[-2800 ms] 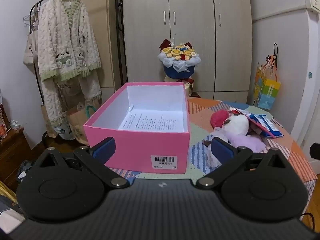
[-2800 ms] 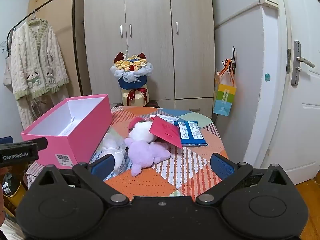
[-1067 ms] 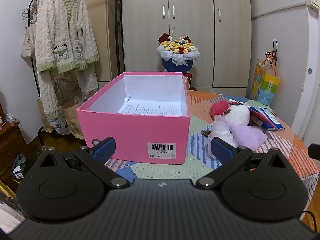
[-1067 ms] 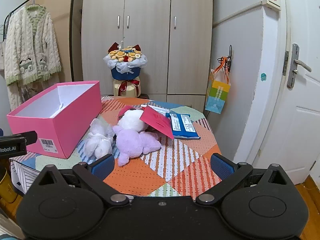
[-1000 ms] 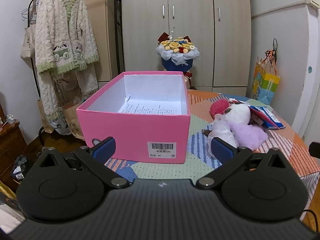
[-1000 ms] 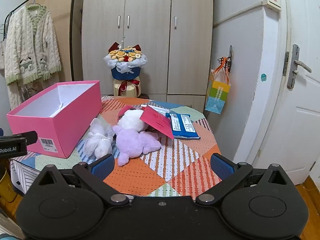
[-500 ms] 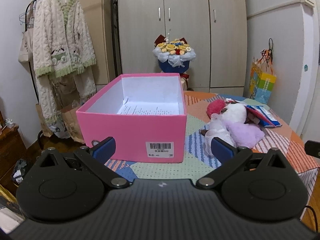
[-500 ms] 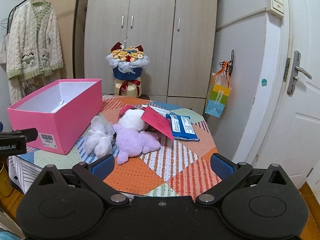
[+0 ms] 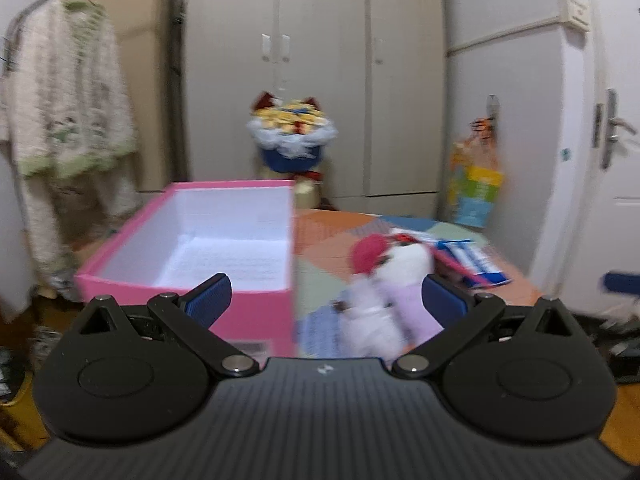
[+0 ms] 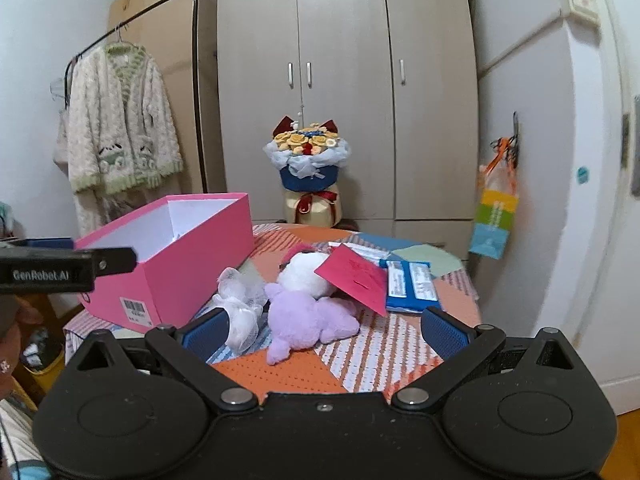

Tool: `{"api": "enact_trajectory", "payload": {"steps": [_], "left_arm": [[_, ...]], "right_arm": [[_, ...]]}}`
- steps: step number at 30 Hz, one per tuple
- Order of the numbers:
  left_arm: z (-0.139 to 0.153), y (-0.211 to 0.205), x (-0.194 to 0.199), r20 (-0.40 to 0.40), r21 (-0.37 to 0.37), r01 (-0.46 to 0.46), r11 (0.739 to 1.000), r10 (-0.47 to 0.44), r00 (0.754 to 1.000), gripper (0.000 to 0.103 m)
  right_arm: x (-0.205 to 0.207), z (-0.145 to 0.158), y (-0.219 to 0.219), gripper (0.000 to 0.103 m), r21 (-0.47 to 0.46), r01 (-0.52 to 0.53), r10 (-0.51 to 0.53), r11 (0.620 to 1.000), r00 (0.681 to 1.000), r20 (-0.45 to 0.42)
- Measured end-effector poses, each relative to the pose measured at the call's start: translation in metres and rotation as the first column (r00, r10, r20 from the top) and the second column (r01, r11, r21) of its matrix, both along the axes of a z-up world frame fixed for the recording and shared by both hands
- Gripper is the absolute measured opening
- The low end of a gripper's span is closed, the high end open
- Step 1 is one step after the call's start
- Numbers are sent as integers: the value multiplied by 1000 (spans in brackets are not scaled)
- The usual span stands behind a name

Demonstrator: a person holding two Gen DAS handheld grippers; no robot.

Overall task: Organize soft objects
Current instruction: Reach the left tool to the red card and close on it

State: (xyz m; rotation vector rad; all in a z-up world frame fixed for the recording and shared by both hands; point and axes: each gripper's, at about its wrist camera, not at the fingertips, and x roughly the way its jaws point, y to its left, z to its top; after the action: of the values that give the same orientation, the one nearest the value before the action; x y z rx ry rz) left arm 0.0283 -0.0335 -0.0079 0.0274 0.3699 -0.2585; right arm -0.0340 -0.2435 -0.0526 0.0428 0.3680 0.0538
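Observation:
An open pink box [image 9: 224, 240] [image 10: 180, 256] with a white inside stands on the left of the patchwork table [image 10: 380, 352]. Right of it lie a purple plush [image 10: 308, 320] [image 9: 408, 308], a white plush with a red cap [image 10: 304, 272] [image 9: 404, 256] and a small white gauzy bundle [image 10: 240, 304] [image 9: 368, 320]. My left gripper [image 9: 324, 300] is open and empty, above the box's front right corner; it shows at the left of the right wrist view [image 10: 60, 266]. My right gripper [image 10: 324, 330] is open and empty, just short of the purple plush.
A red card [image 10: 356, 276] leans on the white plush, with blue packets [image 10: 412, 286] beside it. A bouquet [image 10: 308, 168] stands behind the table before a wardrobe. A cardigan [image 10: 120, 140] hangs on a rack at left. A colourful bag [image 10: 494, 216] hangs at right.
The left gripper has swung right and risen, blurring its view; the plush toys now lie between its fingers. The right gripper has moved forward and left, closer to the toys. Both stay open.

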Motion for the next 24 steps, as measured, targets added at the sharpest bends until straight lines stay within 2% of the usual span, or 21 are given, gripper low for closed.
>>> {"api": "enact_trajectory", "payload": {"steps": [6,12,14,15,20,24], "left_arm": [[-7,-37,47,-102,-4,134,991,-133,986,99],[-24,-74,87,-191,-46,217,975,-222,956,86],[-30,-84,98,-227,-72,241,968,-252,941,76],[-33,-88,104,-253,-94,256,962,-272,929,74],[-43,-106,125,-310,-178,279,944,-323,894,65],[-55,-116,146,-335,-224,249,942,-314,888,63]], "right_arm": [[40,-22,-19,103,-77,-31,29,997,999,-24],[76,-38,-25,100,-173,-70,63,982,997,-49],[89,-44,-25,94,-200,-87,78,976,996,-51],[96,-47,-26,94,-203,-92,81,975,995,-60],[113,-57,-25,90,-251,-118,112,961,993,-40],[122,-64,-19,82,-309,-135,132,941,991,-30]]}}
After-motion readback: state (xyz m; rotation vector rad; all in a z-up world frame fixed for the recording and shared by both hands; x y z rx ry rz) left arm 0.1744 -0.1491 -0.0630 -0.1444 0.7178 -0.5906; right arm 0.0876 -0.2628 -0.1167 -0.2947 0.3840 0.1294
